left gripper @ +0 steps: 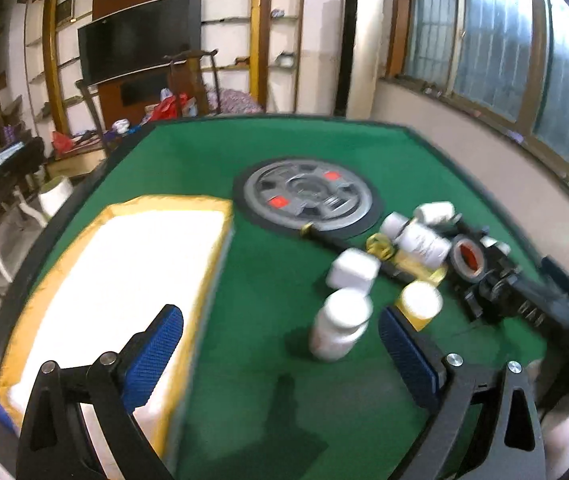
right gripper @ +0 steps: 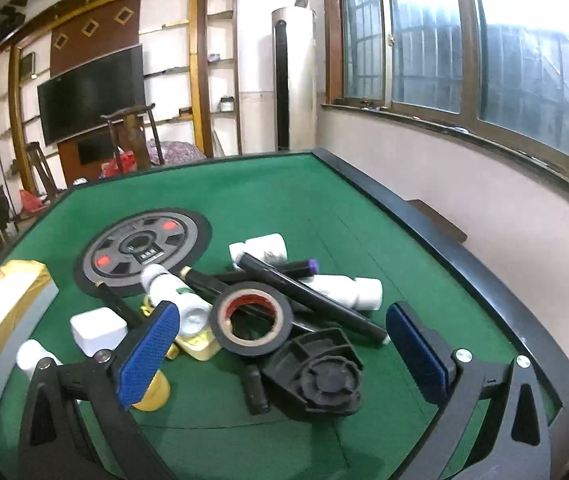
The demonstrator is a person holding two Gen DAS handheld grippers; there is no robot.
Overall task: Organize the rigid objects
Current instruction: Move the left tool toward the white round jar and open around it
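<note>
I work over a green felt table [right gripper: 268,200] with a dark raised rim, in a room with a wall-mounted television [right gripper: 90,94], shelving and barred windows [right gripper: 464,40]. A grey round dial [left gripper: 308,194] sits in the felt's centre.

My left gripper [left gripper: 280,354] is spread wide and holds nothing. An upright white pill bottle [left gripper: 338,328] stands at about one o'clock just past its fingers, and a gold-edged white box [left gripper: 124,280] lies at ten o'clock.

My right gripper [right gripper: 284,354] is also spread wide and empty. Between its blue ribbed pads [right gripper: 148,354], at twelve o'clock, lies a ribbed black plastic knob base [right gripper: 316,372]. Beyond that, a glossy black tape roll [right gripper: 254,318] leans on slim black tubes [right gripper: 312,294] and white bottles [right gripper: 344,290].
</note>
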